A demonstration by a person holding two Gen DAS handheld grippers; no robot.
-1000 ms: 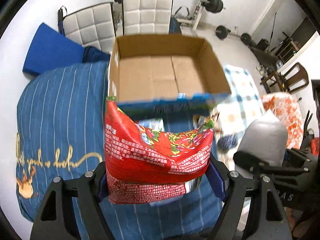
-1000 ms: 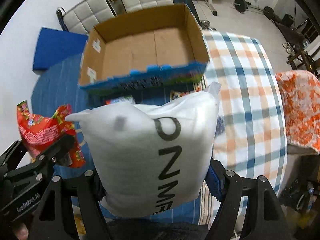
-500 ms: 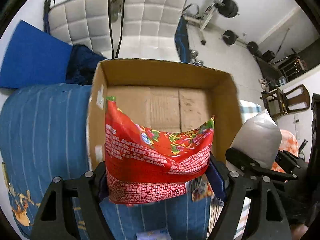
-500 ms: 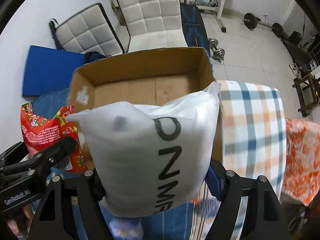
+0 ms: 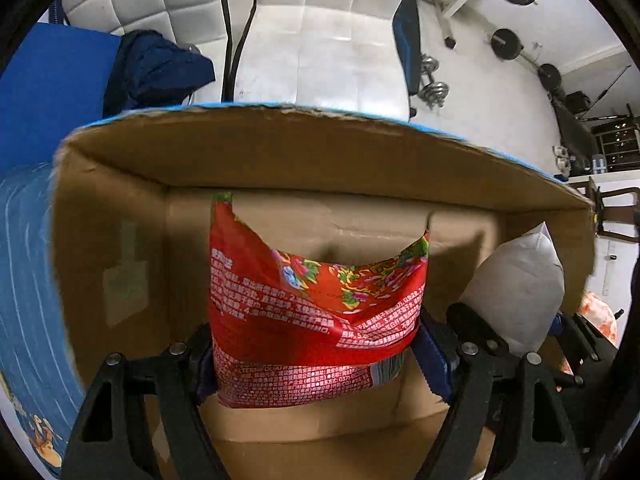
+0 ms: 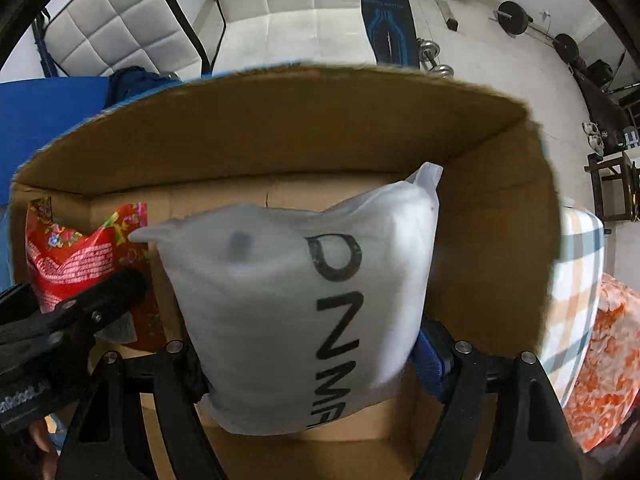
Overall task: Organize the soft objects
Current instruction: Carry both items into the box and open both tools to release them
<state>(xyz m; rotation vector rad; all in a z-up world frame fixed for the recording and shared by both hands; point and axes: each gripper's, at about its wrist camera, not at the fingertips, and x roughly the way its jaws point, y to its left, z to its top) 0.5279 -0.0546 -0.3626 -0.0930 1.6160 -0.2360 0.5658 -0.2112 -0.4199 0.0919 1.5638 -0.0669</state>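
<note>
There are two soft packs and one cardboard box [image 5: 120,200]. The left gripper [image 5: 316,354] clamps the red pack [image 5: 316,312] at frame centre, above the box floor (brown, bare). The right gripper [image 6: 312,360] clamps the white pack [image 6: 288,308], also inside the box walls.

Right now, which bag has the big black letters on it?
The white bag, held by the right gripper. The red packet in the left gripper has flowers and tiny white print instead.
</note>
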